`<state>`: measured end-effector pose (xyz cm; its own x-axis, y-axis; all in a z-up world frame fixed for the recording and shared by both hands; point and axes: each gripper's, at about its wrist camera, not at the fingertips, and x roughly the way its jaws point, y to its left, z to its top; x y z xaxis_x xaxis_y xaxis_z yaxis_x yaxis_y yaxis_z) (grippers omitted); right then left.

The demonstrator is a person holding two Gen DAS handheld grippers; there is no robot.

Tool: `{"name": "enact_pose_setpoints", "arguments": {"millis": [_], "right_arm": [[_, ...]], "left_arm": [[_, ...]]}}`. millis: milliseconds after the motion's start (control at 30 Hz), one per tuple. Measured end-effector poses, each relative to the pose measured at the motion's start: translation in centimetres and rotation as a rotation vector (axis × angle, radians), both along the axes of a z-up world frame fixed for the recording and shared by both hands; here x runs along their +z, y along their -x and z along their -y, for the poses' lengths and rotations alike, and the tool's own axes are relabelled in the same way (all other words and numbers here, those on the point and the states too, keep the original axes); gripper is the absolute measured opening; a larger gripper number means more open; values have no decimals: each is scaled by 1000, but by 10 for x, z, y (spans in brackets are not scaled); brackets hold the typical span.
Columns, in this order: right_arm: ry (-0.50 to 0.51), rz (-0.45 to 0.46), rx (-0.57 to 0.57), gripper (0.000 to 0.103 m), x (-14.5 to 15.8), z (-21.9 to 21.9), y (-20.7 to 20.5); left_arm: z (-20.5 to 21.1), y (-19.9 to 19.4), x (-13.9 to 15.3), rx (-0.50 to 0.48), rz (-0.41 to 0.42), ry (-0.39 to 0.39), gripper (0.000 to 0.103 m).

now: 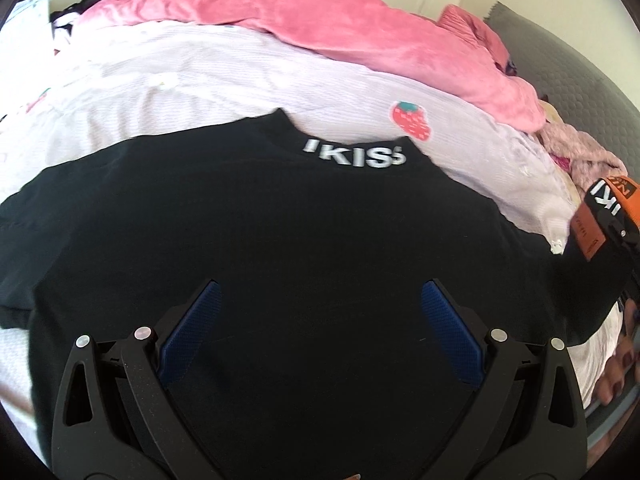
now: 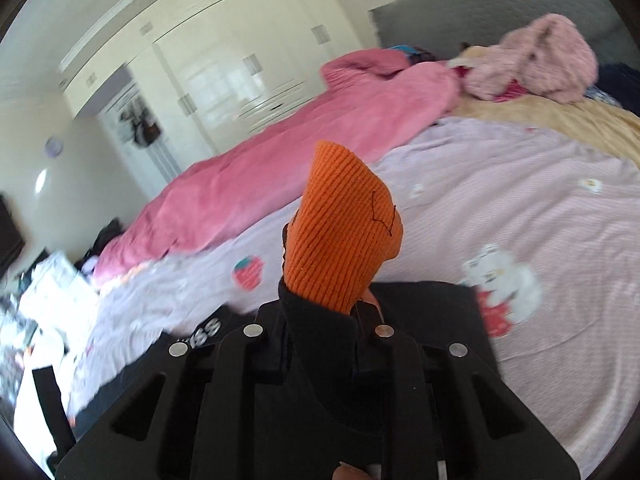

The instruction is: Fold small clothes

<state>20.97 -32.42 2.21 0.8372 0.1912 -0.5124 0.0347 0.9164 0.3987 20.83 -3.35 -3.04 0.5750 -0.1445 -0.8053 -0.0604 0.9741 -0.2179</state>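
Note:
A small black top (image 1: 280,232) with white "IKISS" lettering on its collar (image 1: 354,154) lies spread flat on the bed. My left gripper (image 1: 320,300) hovers over its lower middle, open and empty, blue pads (image 1: 192,320) wide apart. My right gripper (image 2: 326,316) is shut on the top's right sleeve, black cloth ending in an orange ribbed cuff (image 2: 344,232), and holds it lifted off the bed. The sleeve end with its orange cuff (image 1: 612,200) and the right gripper also show at the right edge of the left wrist view.
The bed has a pale lilac striped sheet (image 1: 224,80) with strawberry prints (image 1: 412,120). A pink blanket (image 1: 320,16) lies bunched along the far side. Fluffy pink clothes (image 2: 536,60) and a beige cover (image 2: 560,120) sit near the grey headboard (image 2: 460,8). White wardrobes (image 2: 220,60) stand behind.

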Motion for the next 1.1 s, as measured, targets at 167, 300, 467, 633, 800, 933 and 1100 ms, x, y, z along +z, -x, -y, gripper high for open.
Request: {"name": "enact_pose_setpoints", "arguments": {"millis": [167,300,467,633,800,933,1100], "right_arm": [[50,13,123,19,-3,-45,1],[88,16,188,22,-7,-73,6],[77,22,247,33,-11,-89,11],[50,78,280,45,0,-85,20],[75,88,226,46,5,-69,23],[64,38,145,46,0,-45,17],[78,8,61,50,-4,-24,16]], "left_arm": [[-25,7,2,53,4,9,94],[-39,12,1,96,2,4,94],[-47,14,1,120,-6,11,94],[-38,13,4,108,-7,27,94],[-13,9,2,50,-29,73,94],[12,6,-3,-12,-46,111,94],[40,-2,-16,-77,-96,199,77]]}}
